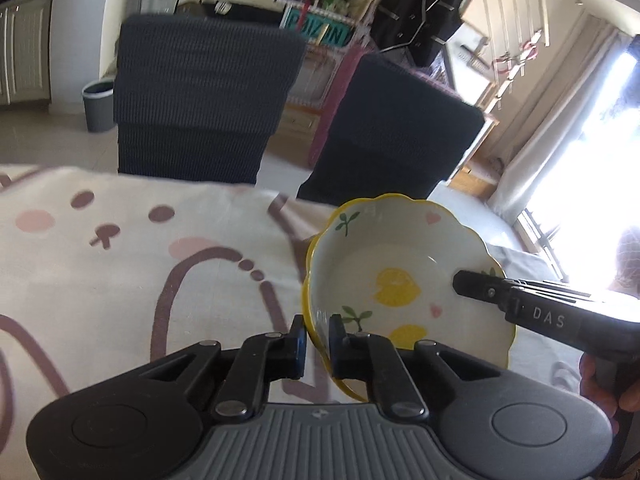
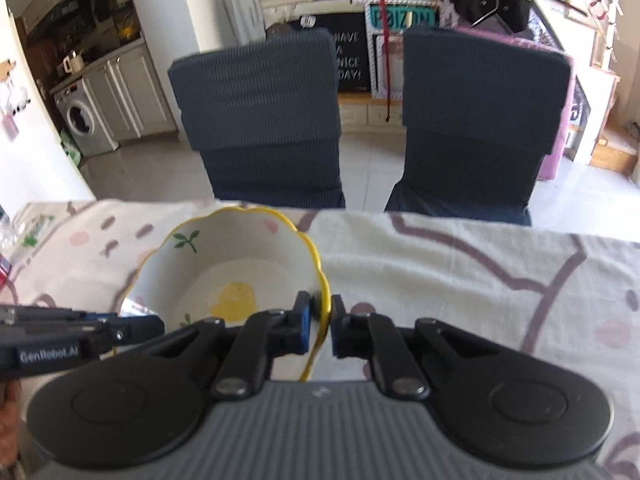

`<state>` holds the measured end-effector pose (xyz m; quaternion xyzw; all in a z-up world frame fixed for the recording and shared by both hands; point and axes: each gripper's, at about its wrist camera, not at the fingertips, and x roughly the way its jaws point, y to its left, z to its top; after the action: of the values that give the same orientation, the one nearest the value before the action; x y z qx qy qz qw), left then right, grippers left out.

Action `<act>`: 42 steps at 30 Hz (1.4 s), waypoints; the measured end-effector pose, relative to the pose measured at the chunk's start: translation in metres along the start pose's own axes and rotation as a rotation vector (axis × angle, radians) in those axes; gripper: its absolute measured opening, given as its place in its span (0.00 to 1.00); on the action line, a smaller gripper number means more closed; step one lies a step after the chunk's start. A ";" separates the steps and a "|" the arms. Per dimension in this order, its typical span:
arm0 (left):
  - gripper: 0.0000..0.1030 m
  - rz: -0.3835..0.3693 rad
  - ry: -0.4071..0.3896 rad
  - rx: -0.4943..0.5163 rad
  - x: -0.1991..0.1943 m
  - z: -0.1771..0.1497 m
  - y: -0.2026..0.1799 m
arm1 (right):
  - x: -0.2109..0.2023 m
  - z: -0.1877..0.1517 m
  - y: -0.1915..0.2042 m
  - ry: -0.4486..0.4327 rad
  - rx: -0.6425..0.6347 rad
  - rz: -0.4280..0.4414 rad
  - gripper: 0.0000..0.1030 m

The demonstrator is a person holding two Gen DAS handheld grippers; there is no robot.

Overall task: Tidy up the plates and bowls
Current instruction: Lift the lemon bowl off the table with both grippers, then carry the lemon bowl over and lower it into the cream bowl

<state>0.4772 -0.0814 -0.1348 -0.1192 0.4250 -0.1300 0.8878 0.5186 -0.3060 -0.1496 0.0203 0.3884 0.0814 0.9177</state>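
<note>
Left gripper (image 1: 318,336) straddles the bowl's (image 1: 400,276) near-left rim, 1 finger outside the wall, 1 inside. Fingers close on the rim; looks clamped, though contact on the inner pad is hard to confirm. Bowl: white, scalloped yellow edge, lemon and leaf print, empty. It looks tilted and lifted off the tablecloth (image 1: 120,280) in the left wrist view, but whether the base is clear of the cloth I cannot tell.

Right gripper (image 2: 322,326) straddles the opposite side of the same bowl (image 2: 228,264), at its right rim: blue-padded fingers (image 2: 303,328) on either side of the yellow edge, narrow gap, rim between them. Reads as pinched on the rim. In the left wrist view the right gripper's finger (image 1: 476,286) lies over the bowl's far-right interior, coming in from the right.

Key relation: bowl sits between the 2 grippers, left tool on its left edge, right tool on its right edge, both equally near. Round bowl, no long axis; the axis that matters is the line between the 2 grip points, running left-right across the table. Any lift or carry likely has to keep both ends level, else the bowl tips or slips from a pad.

No plates or other bowls visible in either view, so the destination is unknown. 2 dark chairs (image 2: 260,120) stand behind the far table edge.
</note>
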 end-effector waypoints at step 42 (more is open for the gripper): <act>0.09 -0.065 0.069 0.136 -0.231 -0.191 -0.058 | -0.292 -0.215 0.081 0.021 0.162 -0.104 0.12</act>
<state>0.1799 -0.0784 -0.0652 -0.0676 0.4416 -0.1914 0.8740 0.1536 -0.2796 -0.0839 0.0732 0.4041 0.0022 0.9118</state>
